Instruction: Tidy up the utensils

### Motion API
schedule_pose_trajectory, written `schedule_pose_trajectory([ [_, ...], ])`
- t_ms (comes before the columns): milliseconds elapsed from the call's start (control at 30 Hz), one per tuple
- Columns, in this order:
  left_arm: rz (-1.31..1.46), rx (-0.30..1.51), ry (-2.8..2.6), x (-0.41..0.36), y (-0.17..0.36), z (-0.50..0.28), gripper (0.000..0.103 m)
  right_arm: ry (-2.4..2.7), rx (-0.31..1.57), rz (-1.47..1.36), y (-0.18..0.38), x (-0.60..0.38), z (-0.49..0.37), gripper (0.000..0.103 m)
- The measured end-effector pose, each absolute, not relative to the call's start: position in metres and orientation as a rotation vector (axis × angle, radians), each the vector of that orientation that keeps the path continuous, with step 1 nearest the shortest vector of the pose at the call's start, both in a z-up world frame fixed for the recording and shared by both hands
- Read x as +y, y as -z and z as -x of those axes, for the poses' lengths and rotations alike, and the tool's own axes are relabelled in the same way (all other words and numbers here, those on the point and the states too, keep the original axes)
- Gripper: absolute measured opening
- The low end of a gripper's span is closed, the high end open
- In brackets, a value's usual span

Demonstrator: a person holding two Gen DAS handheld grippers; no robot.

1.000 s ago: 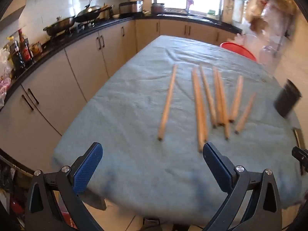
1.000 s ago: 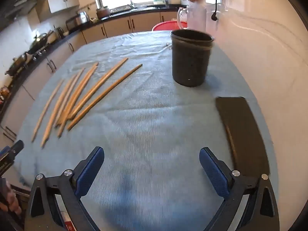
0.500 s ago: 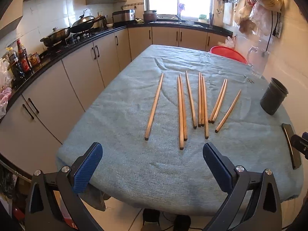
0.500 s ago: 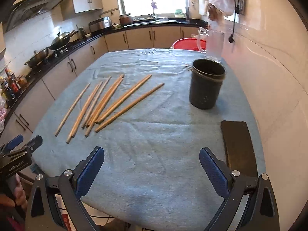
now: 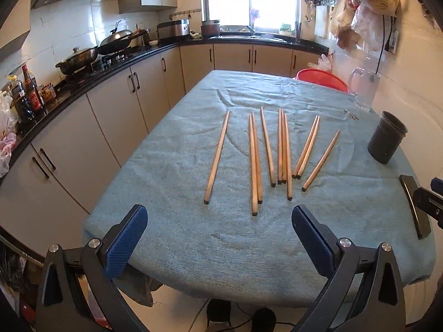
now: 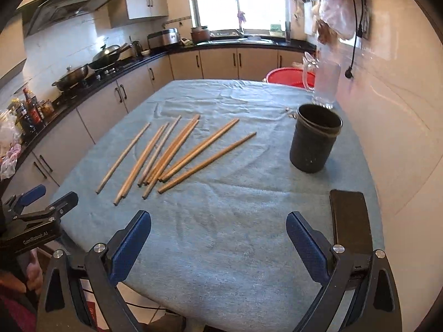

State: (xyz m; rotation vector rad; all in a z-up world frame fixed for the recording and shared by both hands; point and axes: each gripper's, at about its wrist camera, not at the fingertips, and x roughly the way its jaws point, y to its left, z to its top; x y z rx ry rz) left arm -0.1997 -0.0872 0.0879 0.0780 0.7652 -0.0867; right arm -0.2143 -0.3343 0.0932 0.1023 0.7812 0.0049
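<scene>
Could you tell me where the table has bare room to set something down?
Bare cloth lies along the near edge, between the chopsticks and the black phone. The far end past the chopstick tips is also bare. The middle is crowded with chopsticks; the black cup and glass pitcher take the right side.

1. The tabletop [image 5: 171, 238] is covered edge to edge by a wrinkled blue-grey cloth [image 6: 229, 238].
2. 9 wooden chopsticks [image 5: 282, 146] lie flat mid-tabletop, roughly parallel, pointing from near edge to far edge; the leftmost lies apart from the others.
3. A black cylindrical holder [image 6: 314, 138] stands upright near the right edge.
4. A flat black phone-like slab [image 6: 350, 218] lies by the near right corner.
5. A clear pitcher [image 6: 325, 83] stands at the far right corner.
</scene>
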Motion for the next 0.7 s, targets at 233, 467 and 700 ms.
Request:
schedule_pose_trajectory([
  [233,-0.098,0.761,0.103,-0.095,-0.088,0.203,0.103,-0.003,0.775,-0.106,-0.094,-0.338,0.216,0.100],
  [467,-0.104,0.772,0.106,-0.099,-0.085,0.202,0.103,-0.002,0.789,-0.112,-0.091,-0.343,0.215,0.100],
  [700,-0.112,0.773,0.108,-0.102,-0.084,0.202,0.103,-0.002,0.794,-0.123,-0.089,-0.348,0.213,0.100],
])
